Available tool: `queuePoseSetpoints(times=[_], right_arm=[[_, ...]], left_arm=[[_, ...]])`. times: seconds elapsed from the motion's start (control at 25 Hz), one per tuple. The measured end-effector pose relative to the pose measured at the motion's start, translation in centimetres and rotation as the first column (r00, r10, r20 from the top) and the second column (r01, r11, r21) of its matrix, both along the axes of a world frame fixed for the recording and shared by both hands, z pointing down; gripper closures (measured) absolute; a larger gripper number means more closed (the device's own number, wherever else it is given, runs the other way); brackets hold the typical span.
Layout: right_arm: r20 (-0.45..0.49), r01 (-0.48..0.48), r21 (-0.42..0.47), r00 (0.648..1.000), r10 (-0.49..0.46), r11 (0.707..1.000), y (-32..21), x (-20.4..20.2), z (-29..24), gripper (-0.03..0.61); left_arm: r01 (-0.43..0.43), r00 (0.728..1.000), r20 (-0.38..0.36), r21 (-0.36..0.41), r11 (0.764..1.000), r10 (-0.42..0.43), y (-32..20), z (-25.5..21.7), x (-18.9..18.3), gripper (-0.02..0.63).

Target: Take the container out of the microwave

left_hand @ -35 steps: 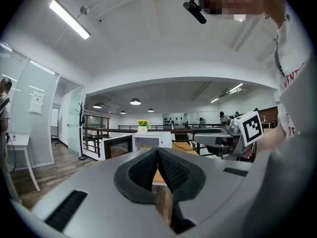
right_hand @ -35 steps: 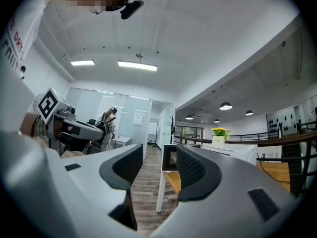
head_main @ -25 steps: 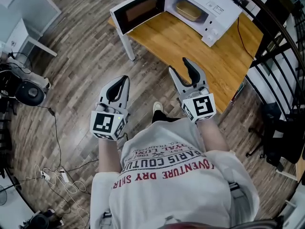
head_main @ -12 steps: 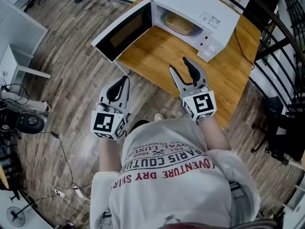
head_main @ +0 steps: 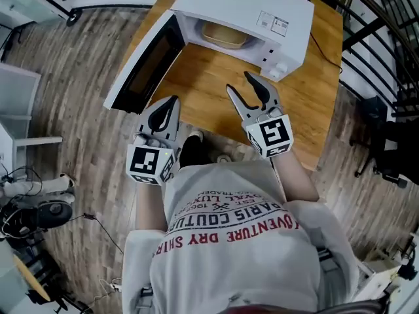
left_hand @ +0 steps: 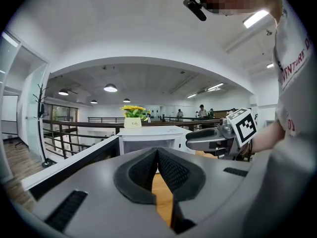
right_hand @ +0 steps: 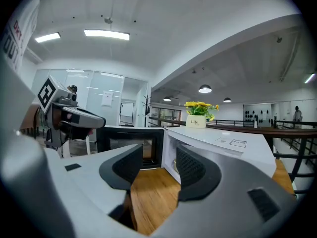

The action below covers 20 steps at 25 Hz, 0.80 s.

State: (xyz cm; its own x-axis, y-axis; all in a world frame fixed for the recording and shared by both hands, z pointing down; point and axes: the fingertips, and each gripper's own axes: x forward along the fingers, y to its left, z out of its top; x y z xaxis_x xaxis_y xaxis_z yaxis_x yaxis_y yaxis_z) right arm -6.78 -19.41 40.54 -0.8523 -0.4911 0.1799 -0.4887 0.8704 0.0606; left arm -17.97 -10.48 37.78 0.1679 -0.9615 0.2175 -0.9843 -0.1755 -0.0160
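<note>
The wooden worktop (head_main: 313, 90) takes up the middle of my head view, and the white microwave (head_main: 243, 4) stands along its far edge. The microwave's door (head_main: 145, 63) is swung wide open and reaches out past the worktop's left edge over the plank floor (head_main: 72, 64). A small pot of yellow flowers (right_hand: 199, 114) sits on top of the microwave. The container (head_main: 224, 35), a shallow tan dish, lies inside the open microwave on its floor, near the front of the opening. My right hand-held gripper (head_main: 241, 84) hovers over the near half of the worktop, close to the near edge. Its jaws are spread apart with nothing between them and point up the bare wood toward the microwave's opening. The container lies straight ahead of it and a little to the left, well apart from the tips. My left hand-held gripper (head_main: 170, 102) hangs at the worktop's near left corner, just beside the free end of the open door. Its jaws are pressed together and empty, and it is farther from the container than the right one.
</note>
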Motion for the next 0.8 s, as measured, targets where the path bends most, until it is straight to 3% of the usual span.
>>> queuePoseSetpoints(times=[0.24,0.44,0.6,0.8], right_arm=[[-0.105,-0.106,-0.012,0.989,0.104,0.994,-3.7,-1.6,1.8,0.368],[-0.241,-0.142,-0.057,0.963,0.125,0.988,-5.2,-2.6,4.2,0.368],[-0.38,-0.147,-0.018,0.916,0.129,0.989,-7.1,-3.8,6.2,0.367],[-0.535,-0.094,-0.028,0.842,0.064,0.995,-9.5,-5.2,9.8,0.367]], left_arm=[[-0.133,0.99,-0.041,0.014,0.991,0.134,-5.6,0.7,-2.4,0.597],[-0.204,0.978,-0.052,0.014,0.979,0.204,-7.6,1.6,-3.2,0.597],[-0.267,0.962,-0.06,0.005,0.964,0.267,-8.9,2.4,-3.3,0.597],[-0.333,0.942,-0.055,-0.003,0.943,0.332,-10.1,3.7,-2.8,0.597]])
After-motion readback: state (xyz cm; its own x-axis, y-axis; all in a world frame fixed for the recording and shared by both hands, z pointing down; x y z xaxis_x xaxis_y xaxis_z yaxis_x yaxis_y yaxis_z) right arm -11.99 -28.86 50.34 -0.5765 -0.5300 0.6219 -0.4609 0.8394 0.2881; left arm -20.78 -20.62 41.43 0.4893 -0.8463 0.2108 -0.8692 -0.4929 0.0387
